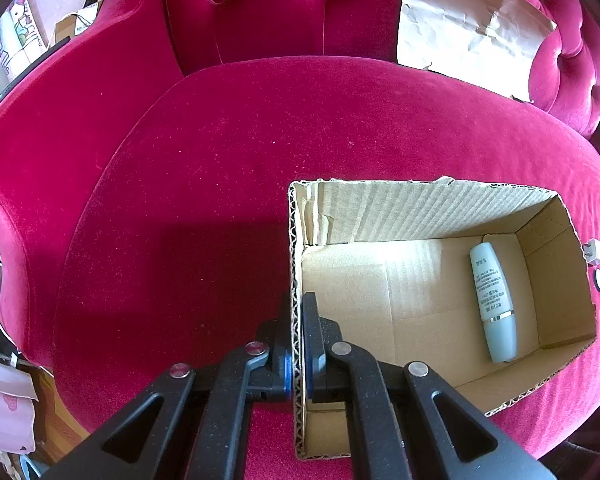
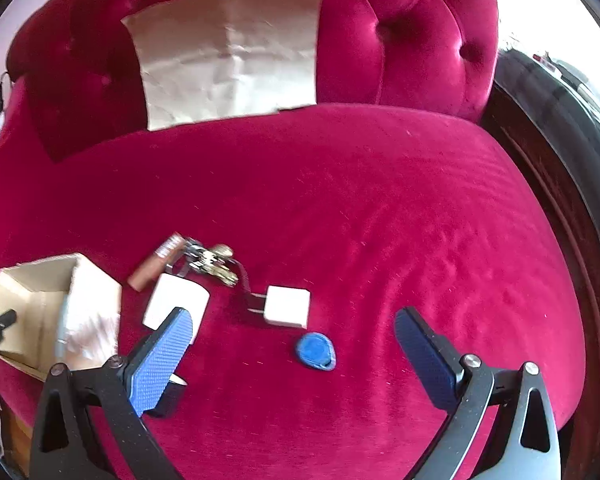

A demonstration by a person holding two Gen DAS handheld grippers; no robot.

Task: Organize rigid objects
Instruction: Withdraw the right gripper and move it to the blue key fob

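An open cardboard box [image 1: 420,208] stands on a red velvet sofa seat [image 1: 204,184]. My left gripper [image 1: 298,304] is shut on the box's left wall. A pale blue tube [image 1: 493,300] lies inside the box at the right. In the right wrist view my right gripper [image 2: 294,322] is open above the seat. Below it lie a white plug adapter [image 2: 286,307], a blue key fob [image 2: 317,351], a white block [image 2: 176,308], a bunch of keys [image 2: 212,262] and a brown tube [image 2: 154,266]. The box [image 2: 92,300] shows at the left.
A crumpled paper sheet [image 2: 228,56] leans on the tufted sofa back [image 2: 420,32]. The plug adapter [image 1: 594,251] and a small round thing [image 1: 599,280] show just past the box's right wall. Dark wooden trim [image 2: 560,184] borders the seat at the right.
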